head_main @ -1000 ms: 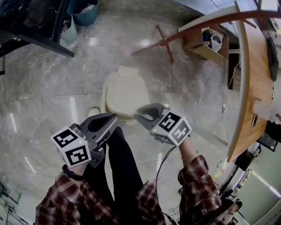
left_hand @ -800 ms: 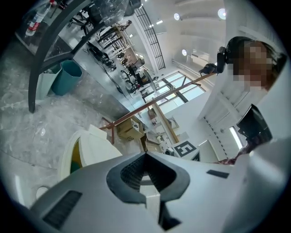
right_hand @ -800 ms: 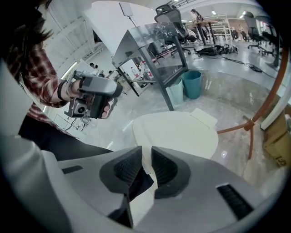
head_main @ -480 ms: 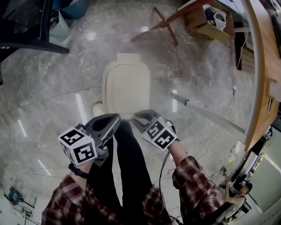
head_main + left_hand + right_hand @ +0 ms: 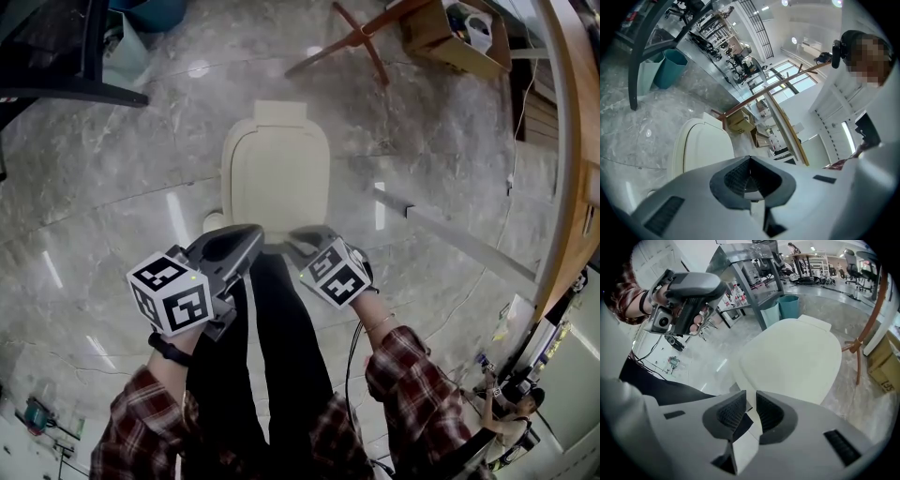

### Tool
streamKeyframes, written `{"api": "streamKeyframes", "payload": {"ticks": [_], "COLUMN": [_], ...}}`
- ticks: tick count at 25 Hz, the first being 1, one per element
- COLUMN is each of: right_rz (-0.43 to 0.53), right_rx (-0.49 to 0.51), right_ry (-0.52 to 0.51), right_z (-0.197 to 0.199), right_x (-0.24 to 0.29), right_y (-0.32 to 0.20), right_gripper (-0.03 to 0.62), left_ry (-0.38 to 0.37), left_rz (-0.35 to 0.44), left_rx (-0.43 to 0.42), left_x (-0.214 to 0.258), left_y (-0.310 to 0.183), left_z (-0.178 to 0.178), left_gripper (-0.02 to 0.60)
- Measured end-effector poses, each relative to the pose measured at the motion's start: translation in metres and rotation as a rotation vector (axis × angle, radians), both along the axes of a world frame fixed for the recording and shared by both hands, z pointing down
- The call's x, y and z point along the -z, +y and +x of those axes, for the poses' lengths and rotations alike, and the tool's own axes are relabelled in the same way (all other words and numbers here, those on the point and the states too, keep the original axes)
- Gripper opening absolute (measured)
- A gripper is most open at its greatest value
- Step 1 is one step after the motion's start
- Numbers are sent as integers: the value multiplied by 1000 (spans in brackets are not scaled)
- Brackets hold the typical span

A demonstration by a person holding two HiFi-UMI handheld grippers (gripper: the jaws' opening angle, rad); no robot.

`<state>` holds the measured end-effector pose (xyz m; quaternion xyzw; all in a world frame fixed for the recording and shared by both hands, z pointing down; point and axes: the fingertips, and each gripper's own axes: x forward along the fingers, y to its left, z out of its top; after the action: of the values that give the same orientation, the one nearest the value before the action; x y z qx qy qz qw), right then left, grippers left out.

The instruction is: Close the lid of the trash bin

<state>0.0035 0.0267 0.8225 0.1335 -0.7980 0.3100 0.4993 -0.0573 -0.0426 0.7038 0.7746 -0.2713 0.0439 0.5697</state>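
A: Where does the trash bin (image 5: pixel 277 169) stand for us now?

B: On the marble floor (image 5: pixel 112 216), straight ahead of our legs. In the last second it has slid toward the middle of the head view and looks larger, so we have leaned in over it.

A: And the lid (image 5: pixel 278 173)?

B: It lies flat over the cream body. We see no gap at the near rim, and it lay just as flat a second ago. Only our stance has changed.

A: The claws?

B: The left claw (image 5: pixel 246 239) has its pads pressed together and grips nothing. The right claw (image 5: pixel 298 242) shows only a thin slit between its pads, with nothing caught in it. Both tips sit at the near edge of the lid, the left one at its near left corner. We cannot tell whether they touch it.

A: What does that mean for the job?

B: We judge that the closing is already done. At most a light press on the near edge is left, to confirm the lid is seated. After that we can lift both claws clear.
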Motion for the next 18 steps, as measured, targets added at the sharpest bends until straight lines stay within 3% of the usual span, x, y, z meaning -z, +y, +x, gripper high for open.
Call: {"api": "streamKeyframes", "payload": {"ticks": [13,18], "right_rz": [-1,-60], "right_rx": [7,-83], "right_ry": [58,67], "right_z": [2,2], "right_x": [-14,-16], "right_y": [-1,0], "right_gripper": [57,57], "left_ry": [-12,-27], "left_rz": [-11,-5], "left_rx": [-2,-2], "left_x": [-6,-3], "left_y": [3,-2], "left_z": [-1,-6], "left_gripper": [11,11]}}
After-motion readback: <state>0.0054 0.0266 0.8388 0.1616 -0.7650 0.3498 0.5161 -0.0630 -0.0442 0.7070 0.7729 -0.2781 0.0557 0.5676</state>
